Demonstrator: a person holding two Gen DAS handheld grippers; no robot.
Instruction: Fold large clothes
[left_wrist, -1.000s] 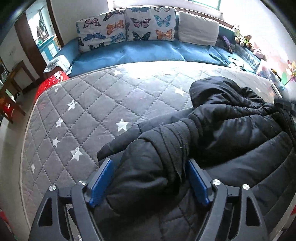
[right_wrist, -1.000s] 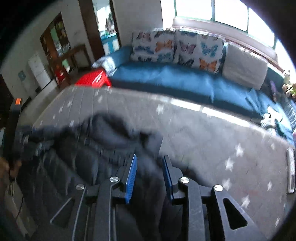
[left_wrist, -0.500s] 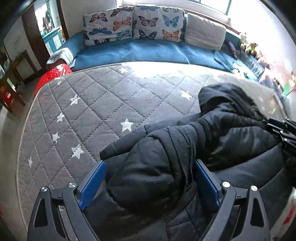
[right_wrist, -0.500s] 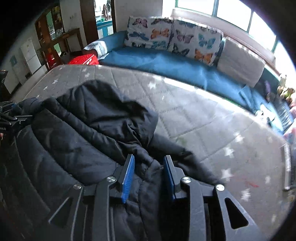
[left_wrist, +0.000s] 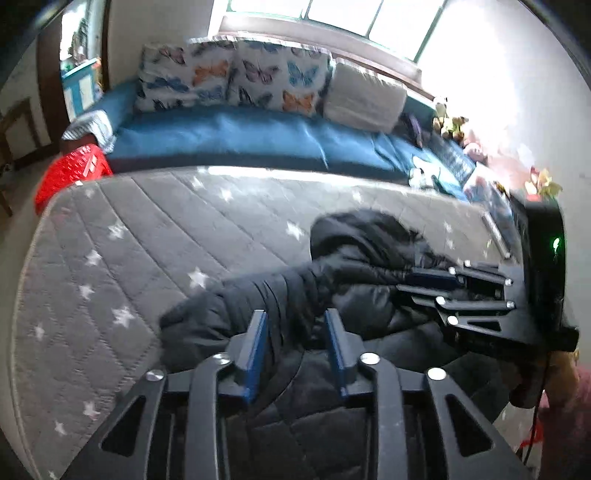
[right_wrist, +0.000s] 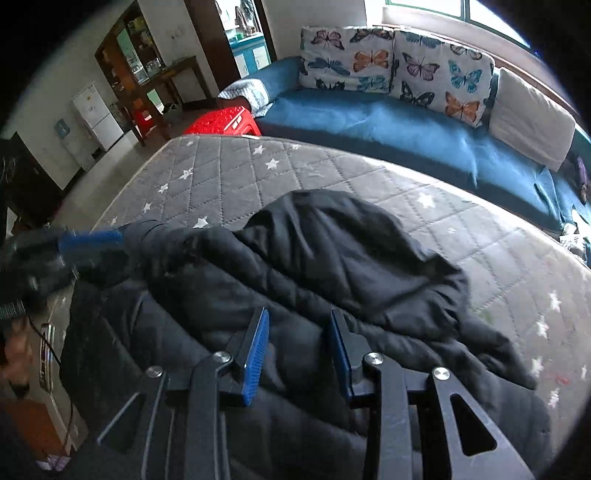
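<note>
Jacket: one black quilted jacket (right_wrist: 295, 280) lies on the grey mattress (left_wrist: 122, 258); it fills the lower centre of the right wrist view and the lower centre and right of the left wrist view (left_wrist: 351, 295).
Hood: one, bunched at the jacket's far end, centre of the right wrist view (right_wrist: 332, 236).
Sleeve: one dark sleeve (left_wrist: 236, 314) reaches toward the left in the left wrist view.
Left claw: (left_wrist: 295, 332) the blue pads are narrowed around the sleeve fabric, grasping it; it also shows at the left edge of the right wrist view (right_wrist: 88, 243).
Right claw: (right_wrist: 299, 332) the pads stand apart over the jacket body with black fabric between them; I cannot tell whether they pinch it. It shows at the right of the left wrist view (left_wrist: 424, 284).
Writing: none readable anywhere.
Mattress stars: many white ones, too blurred to count.
Butterfly cushions: two (right_wrist: 347, 62) and (right_wrist: 443, 85).
Plain cushion: one, white (right_wrist: 532, 118).
Sofa: one, blue (right_wrist: 369, 122).
Stool: one, red plastic (right_wrist: 225, 122), upper left.
Green light: one on the right claw's housing (left_wrist: 556, 244).
</note>
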